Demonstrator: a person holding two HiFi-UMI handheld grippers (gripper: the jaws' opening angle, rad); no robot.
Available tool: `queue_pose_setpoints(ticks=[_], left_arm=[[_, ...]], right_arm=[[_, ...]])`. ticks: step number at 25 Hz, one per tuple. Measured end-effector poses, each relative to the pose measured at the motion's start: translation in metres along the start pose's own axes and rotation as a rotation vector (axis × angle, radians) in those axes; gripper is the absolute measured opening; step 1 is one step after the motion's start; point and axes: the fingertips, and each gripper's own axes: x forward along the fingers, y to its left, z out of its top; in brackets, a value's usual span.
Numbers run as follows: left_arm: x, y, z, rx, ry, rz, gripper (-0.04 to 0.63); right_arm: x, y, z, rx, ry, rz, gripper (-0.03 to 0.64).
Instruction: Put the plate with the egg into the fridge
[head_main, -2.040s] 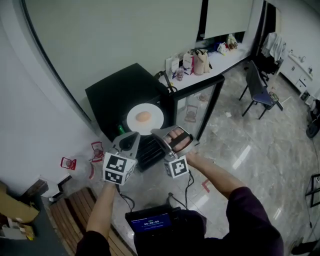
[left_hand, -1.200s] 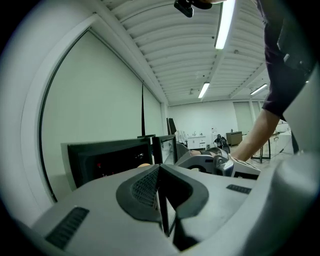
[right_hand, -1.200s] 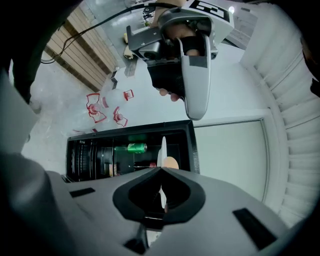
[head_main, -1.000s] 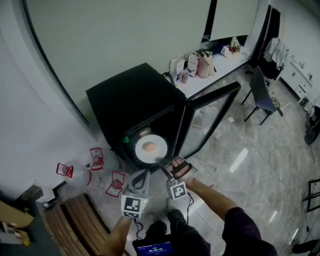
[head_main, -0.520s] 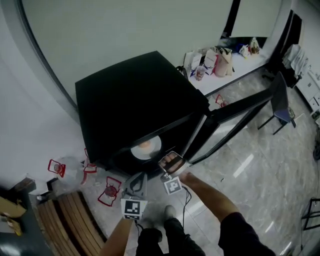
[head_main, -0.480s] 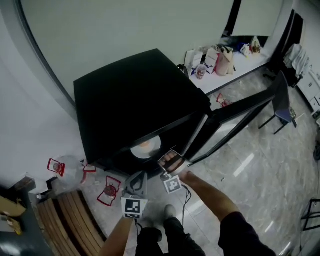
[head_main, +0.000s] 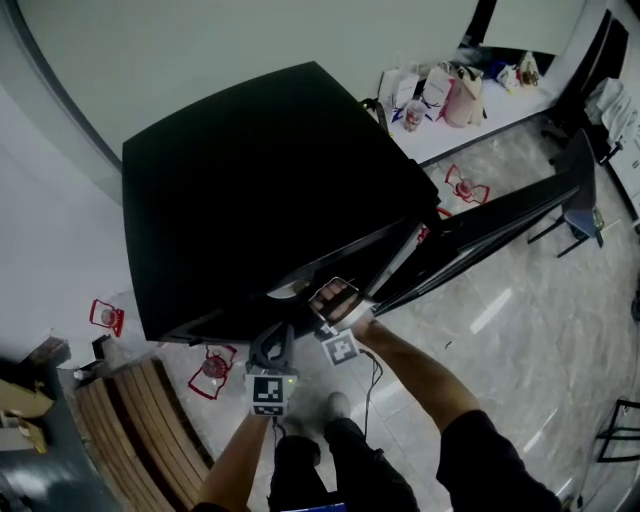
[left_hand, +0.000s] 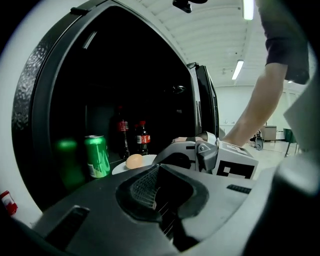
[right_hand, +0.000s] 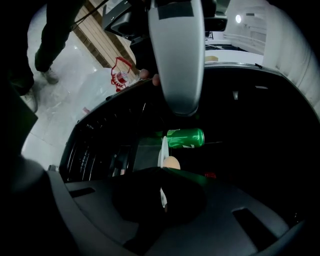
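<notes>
At the centre of the right gripper view, the right tool (right_hand: 163, 175) grips the near rim of the round white plate (right_hand: 163, 148) with the tan egg (right_hand: 172, 163), which extends straight ahead into the black fridge (head_main: 260, 190) beside a green metal can (right_hand: 185, 138); the left tool (left_hand: 157, 172) hangs back, closed and empty.

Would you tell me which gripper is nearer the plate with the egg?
Right. The right gripper is shut on the plate at its rim; the left gripper hangs short of it.
</notes>
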Motion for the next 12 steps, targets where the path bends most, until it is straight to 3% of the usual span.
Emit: queue_pose_setpoints(ticks=[3, 7, 10, 12], left_arm=[[0.004, 0.003, -0.001, -0.008, 0.011, 0.007, 0.009], [0.006, 0.004, -0.003, -0.026, 0.027, 0.016, 0.009], [0.001, 0.004, -0.002, -0.036, 0.038, 0.023, 0.009], [-0.005, 0.003, -0.002, -0.032, 0.044, 0.020, 0.009]], right_arm=[[0.005, 0.011, 0.000, 0.052, -0.006, 0.096, 0.014], [-0.001, 0.040, 0.010, 0.258, -0.062, 0.375, 0.015], [0.008, 0.036, 0.002, 0.268, -0.030, 0.400, 0.026], [0.007, 0.038, 0.002, 0.284, -0.024, 0.465, 0.040]])
